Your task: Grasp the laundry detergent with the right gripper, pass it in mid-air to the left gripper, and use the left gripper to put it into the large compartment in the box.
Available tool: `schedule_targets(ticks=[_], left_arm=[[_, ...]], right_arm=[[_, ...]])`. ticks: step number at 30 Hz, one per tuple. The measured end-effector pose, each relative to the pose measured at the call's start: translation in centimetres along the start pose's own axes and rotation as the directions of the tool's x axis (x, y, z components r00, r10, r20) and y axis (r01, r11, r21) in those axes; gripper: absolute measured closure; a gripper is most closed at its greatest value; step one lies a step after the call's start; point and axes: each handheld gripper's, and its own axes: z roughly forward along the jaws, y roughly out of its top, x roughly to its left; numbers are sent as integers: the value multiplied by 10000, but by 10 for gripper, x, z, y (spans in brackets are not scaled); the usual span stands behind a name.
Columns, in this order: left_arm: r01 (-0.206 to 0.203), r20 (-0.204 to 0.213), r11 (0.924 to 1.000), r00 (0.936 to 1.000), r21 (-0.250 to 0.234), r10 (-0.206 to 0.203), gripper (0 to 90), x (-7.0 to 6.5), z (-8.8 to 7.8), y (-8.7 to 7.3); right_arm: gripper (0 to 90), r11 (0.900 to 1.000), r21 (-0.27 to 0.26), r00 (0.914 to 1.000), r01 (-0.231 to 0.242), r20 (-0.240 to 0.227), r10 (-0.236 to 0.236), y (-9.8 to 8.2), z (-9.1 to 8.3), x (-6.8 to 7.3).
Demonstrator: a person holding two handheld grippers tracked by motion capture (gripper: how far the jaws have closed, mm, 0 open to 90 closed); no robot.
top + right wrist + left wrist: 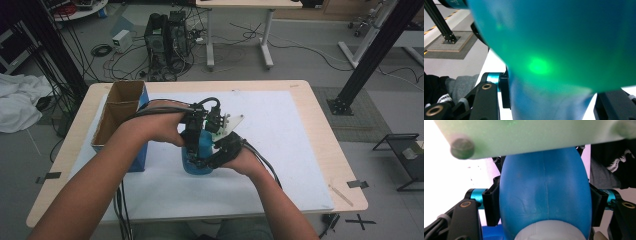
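A rounded blue plastic bottle [198,152] stands on the white mat [280,150] that covers the pale wooden counter [325,145], near the middle and a little toward the person. Its body is smooth and bulbous, with a faint moulded seam running down it and a few scuffs. The left gripper [192,137] comes at it from above and the right gripper [220,152] from the side, both hands close together around it.

The left gripper view shows what the high view hides: black jaws pressed against either flank of the bottle [545,195], closed on it, with a pale whitish band at the bottle's lower end and a blurred pale plate overhead. The right gripper view puts its jaws either side of a narrower part of the bottle [554,50], gripping it, with a green glint on the plastic.

An open brown cardboard box with a blue side [122,117] stands at the counter's left edge.

No writing is legible on the bottle.
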Motion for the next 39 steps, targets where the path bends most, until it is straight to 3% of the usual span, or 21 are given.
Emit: schedule_targets(ticks=[3,9,15,22,24,25,26,27,28,29,31,35,36,39], left_arm=[[-1,260,10000,9997,19,0,373,1,0,-1],[330,493,9995,9982,-15,-329,378,1,4,-3],[421,328,9990,9986,144,-425,382,-1,0,-4],[560,173,9980,9983,291,-565,383,-3,-10,-5],[449,-28,9986,9990,265,-449,383,-2,-10,-4],[563,94,9980,9984,291,-566,383,-3,-10,-5],[584,96,9978,9982,312,-587,383,-3,-10,-5],[601,109,9976,9981,350,-605,383,-1,-10,-6],[608,105,9974,9981,376,-612,383,-1,-10,-6],[700,88,9969,9975,373,-704,383,-1,-11,-7],[780,12,9961,9969,408,-781,383,-1,-12,-9],[843,26,9958,9964,369,-844,383,0,-22,-13],[866,-2,9957,9962,319,-866,383,-1,-24,-14],[1024,-31,9944,9947,252,-1024,383,-2,-33,-16]], right_arm=[[452,10000,9,10000,91,6,-91,0,1,0],[452,10000,47,10000,17,-96,-16,-1,4,0],[448,9997,69,9993,-227,-283,229,1,4,2],[423,9989,-342,9989,-335,-339,323,2,-4,1],[379,9941,-1013,9991,392,-141,-408,2,-5,-6],[343,9882,-1346,9969,734,-180,-765,3,-5,-9],[328,9964,-816,9996,-238,-198,222,2,-13,-2],[321,9974,-705,9996,-171,-248,154,2,-16,-3],[313,9975,-493,9981,-509,-381,490,2,-20,0],[299,9988,-435,9997,-211,-156,204,2,-22,-1],[260,9985,-320,9989,-438,-176,433,1,-27,1],[228,9991,24,9989,-432,172,432,1,-39,1],[223,9999,-106,9994,-64,353,68,1,-41,-2],[215,9979,247,9976,-595,368,586,-1,-50,-2]])
